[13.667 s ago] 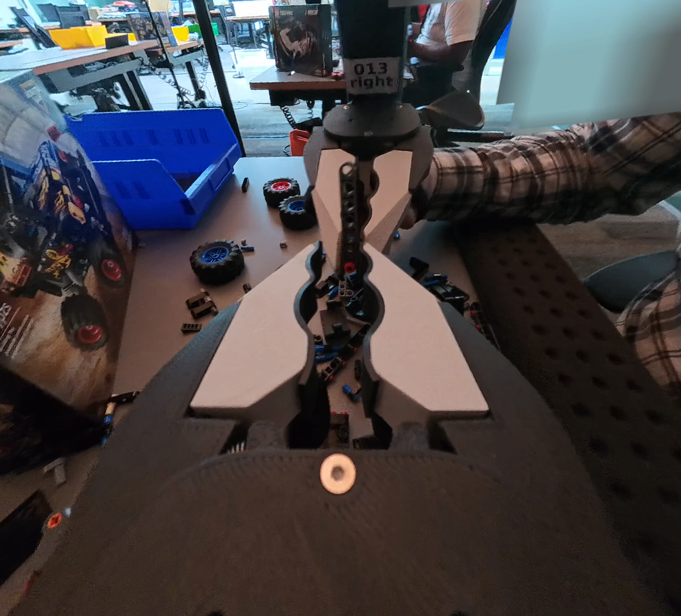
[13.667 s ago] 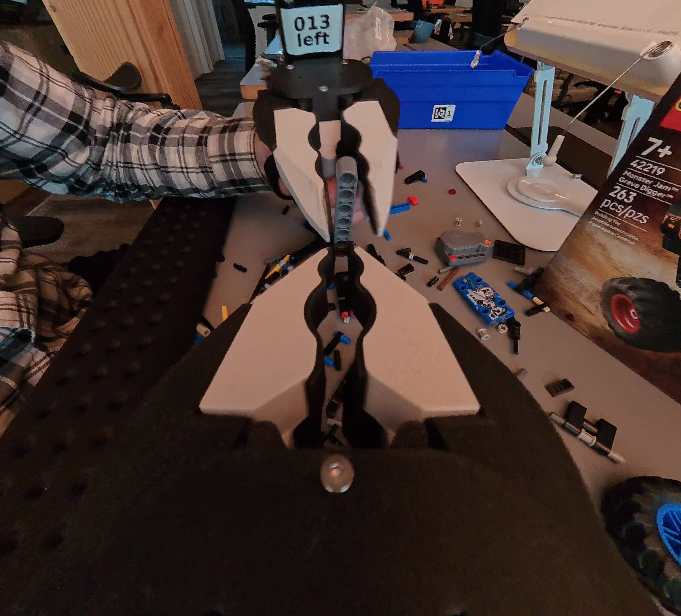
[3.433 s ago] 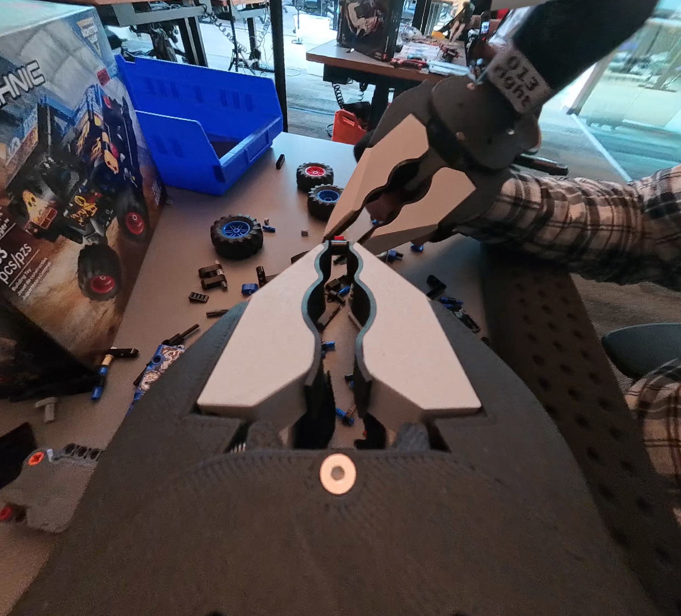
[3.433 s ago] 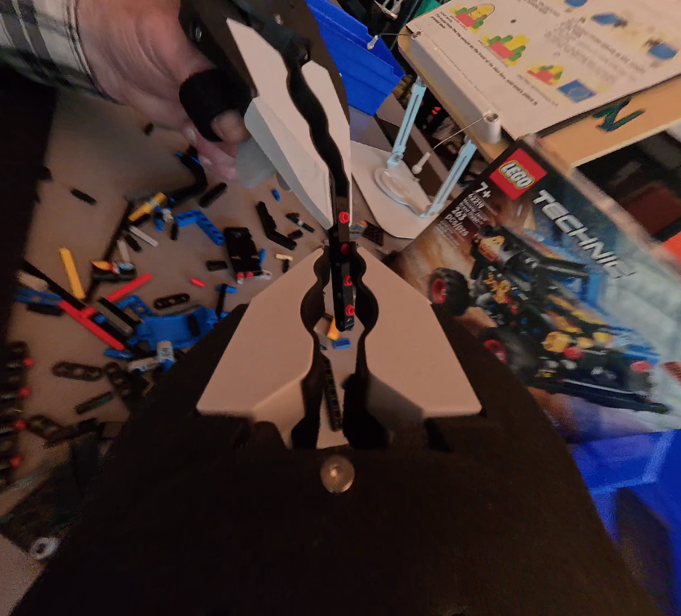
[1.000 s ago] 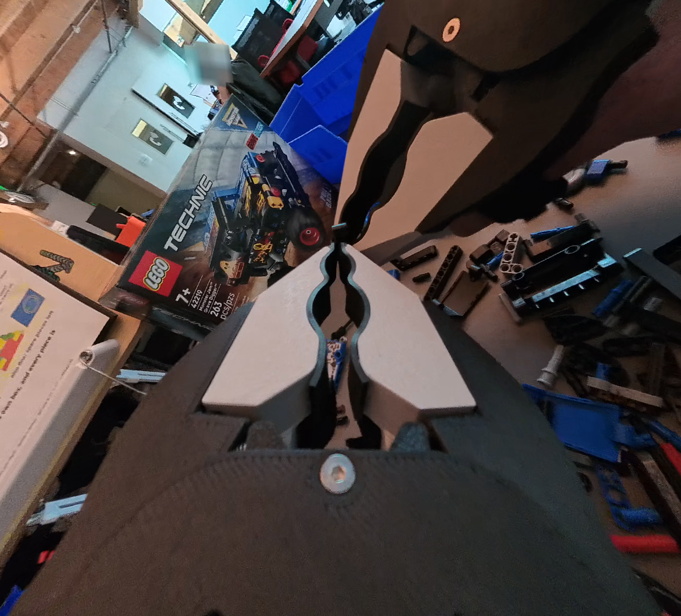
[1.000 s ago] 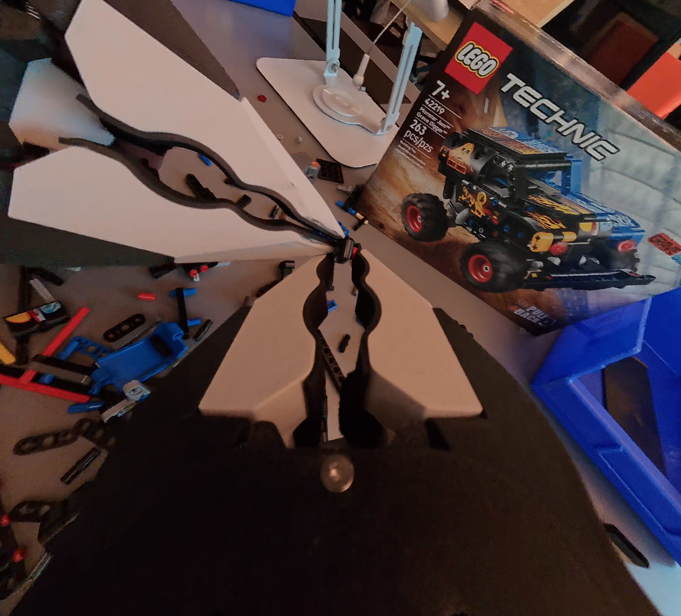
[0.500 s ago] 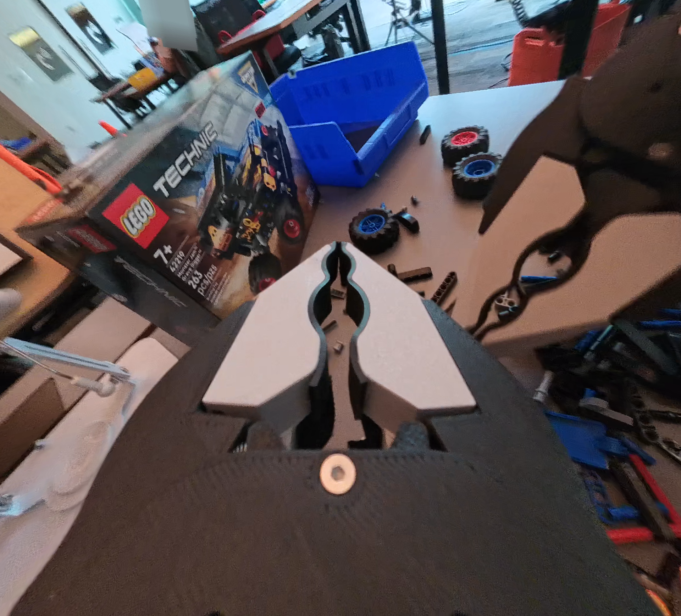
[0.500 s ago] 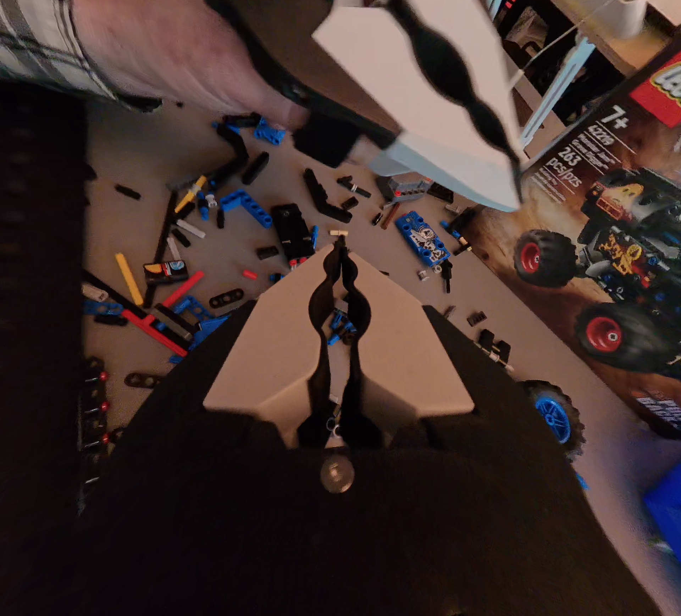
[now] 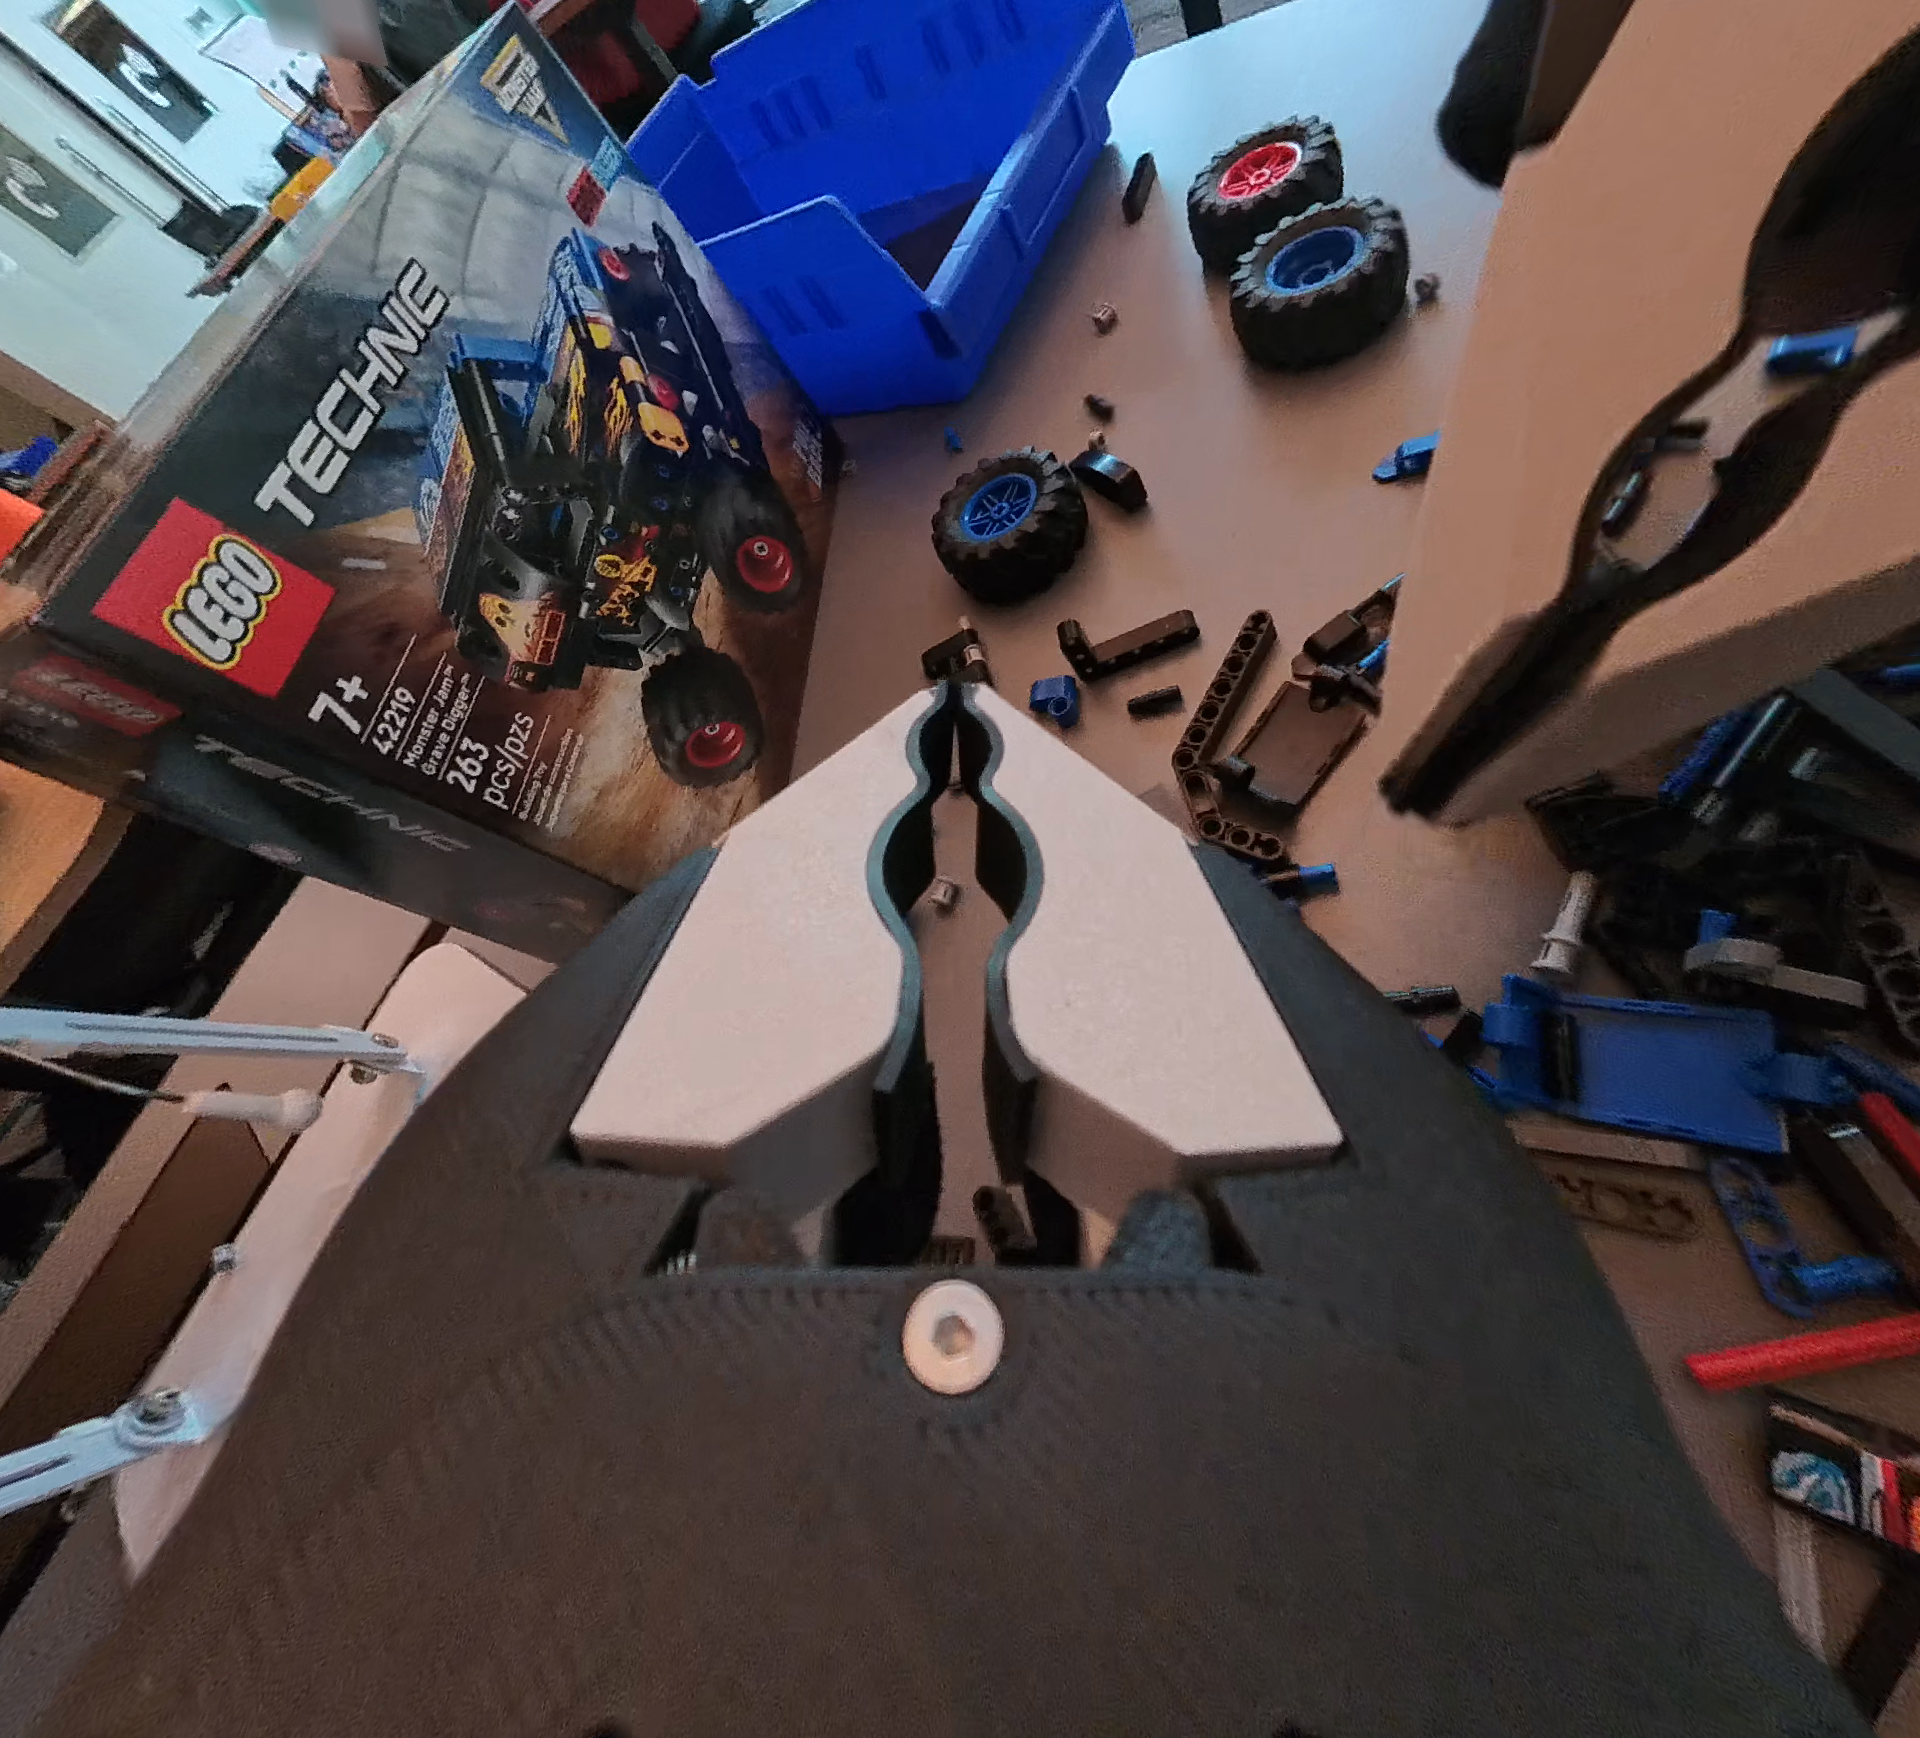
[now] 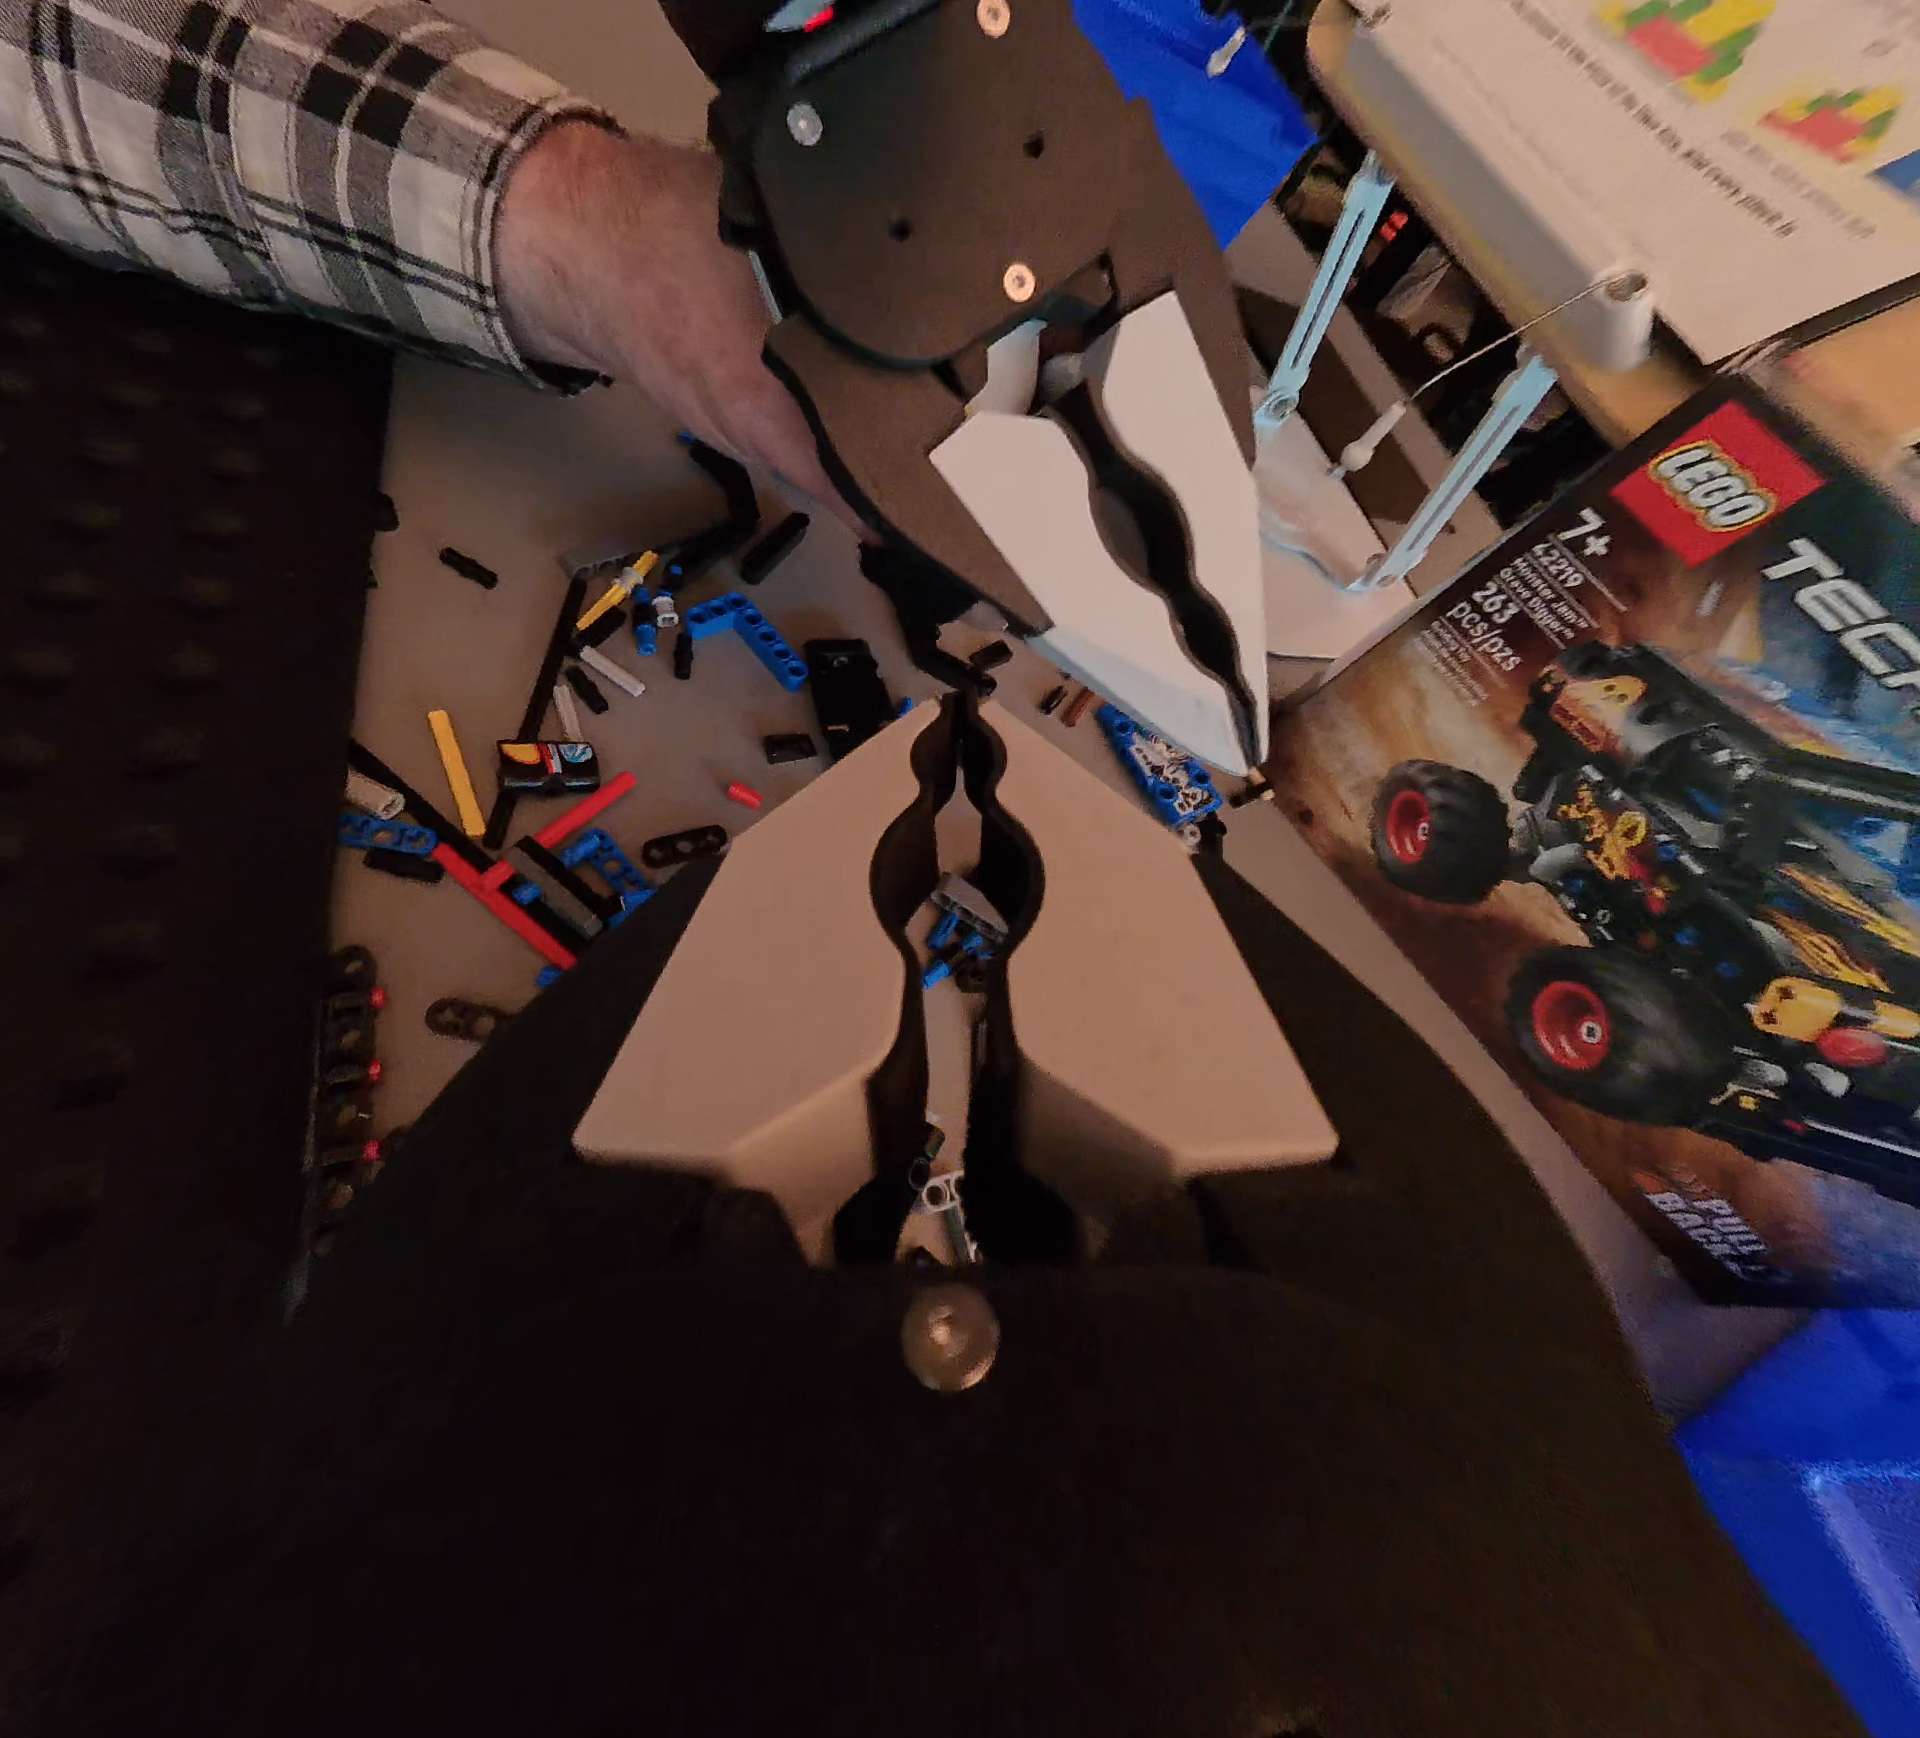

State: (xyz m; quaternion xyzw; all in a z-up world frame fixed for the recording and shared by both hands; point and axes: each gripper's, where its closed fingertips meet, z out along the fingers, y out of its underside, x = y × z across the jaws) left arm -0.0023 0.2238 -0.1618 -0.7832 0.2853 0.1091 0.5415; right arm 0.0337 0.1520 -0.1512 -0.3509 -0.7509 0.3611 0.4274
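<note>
2 grippers | left gripper [image 9: 951, 701] jaws closed, empty | right gripper [image 10: 961, 712] likewise

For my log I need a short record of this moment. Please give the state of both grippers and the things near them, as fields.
Left gripper: shut, tips nearest a small black plastic connector
Right gripper: shut, over scattered black, blue and red plastic building pieces
Beside: printed cardboard toy box; blue plastic bin
Surface: grey table
</note>
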